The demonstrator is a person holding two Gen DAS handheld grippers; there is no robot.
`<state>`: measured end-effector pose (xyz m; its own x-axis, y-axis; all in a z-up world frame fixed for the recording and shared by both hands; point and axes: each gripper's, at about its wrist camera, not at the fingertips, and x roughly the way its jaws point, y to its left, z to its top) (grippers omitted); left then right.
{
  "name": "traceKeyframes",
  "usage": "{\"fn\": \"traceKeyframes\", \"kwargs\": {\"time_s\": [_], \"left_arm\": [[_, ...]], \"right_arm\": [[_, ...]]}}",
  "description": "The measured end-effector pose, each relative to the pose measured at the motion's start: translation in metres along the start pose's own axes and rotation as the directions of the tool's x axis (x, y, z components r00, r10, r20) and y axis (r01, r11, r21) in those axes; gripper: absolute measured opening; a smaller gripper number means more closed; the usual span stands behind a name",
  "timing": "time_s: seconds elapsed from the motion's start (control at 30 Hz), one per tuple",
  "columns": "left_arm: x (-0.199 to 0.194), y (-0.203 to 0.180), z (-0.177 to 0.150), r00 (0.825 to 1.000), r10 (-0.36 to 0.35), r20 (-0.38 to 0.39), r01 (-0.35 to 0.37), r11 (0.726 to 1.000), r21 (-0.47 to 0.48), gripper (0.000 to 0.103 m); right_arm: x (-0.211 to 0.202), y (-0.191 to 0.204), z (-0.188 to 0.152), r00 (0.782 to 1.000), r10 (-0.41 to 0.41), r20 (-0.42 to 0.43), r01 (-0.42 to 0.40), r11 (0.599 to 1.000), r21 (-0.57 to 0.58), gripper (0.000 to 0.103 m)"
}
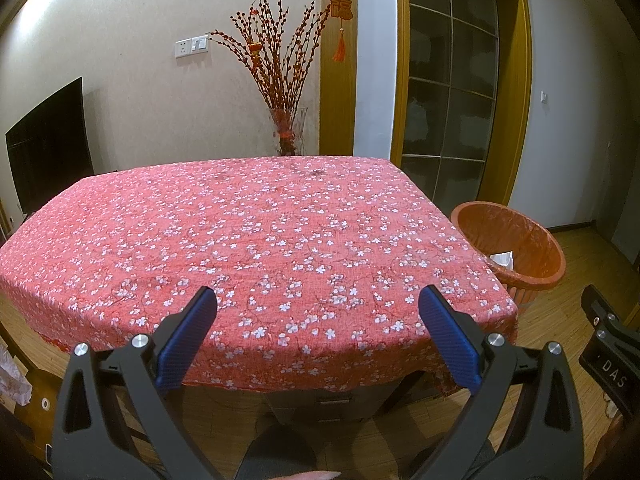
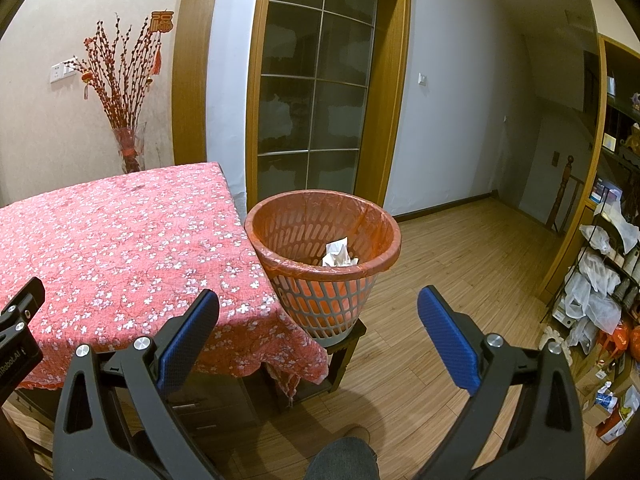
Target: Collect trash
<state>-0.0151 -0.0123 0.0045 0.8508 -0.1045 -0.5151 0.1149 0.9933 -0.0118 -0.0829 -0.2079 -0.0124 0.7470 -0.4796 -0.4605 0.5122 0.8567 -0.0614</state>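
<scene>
Four blue pads in all, two per gripper, splayed wide and holding nothing. Left gripper poised over the near edge of the cloth; right gripper aimed past the cloth's corner toward the bin.

No trash visible on the red flowered cloth. One crumpled white paper already down inside the bin, on the orange liner, toward the near side.

Probably light, soft and easily crushed, with little risk of slipping against ribbed pads. Best pinched lightly across a raised fold near the middle, if lifted at all.

One bin, raised on one low dark stand just beside the cloth's right edge; touching the hanging hem or merely close, cannot tell. One paper wad seen, perhaps more beneath it, hidden. Two grippers, both empty. Judging by the bare cloth, little or nothing left to gather here.
</scene>
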Motion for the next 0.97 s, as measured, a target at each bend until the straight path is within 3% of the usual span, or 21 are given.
{"fn": "traceKeyframes", "kwargs": {"time_s": [0.97], "left_arm": [[0.0002, 0.0003, -0.0048, 1.000, -0.005, -0.004, 0.005, 1.000, 0.009, 0.098]], "right_arm": [[-0.0002, 0.0003, 0.0006, 1.000, 0.000, -0.002, 0.000, 1.000, 0.001, 0.099]]}}
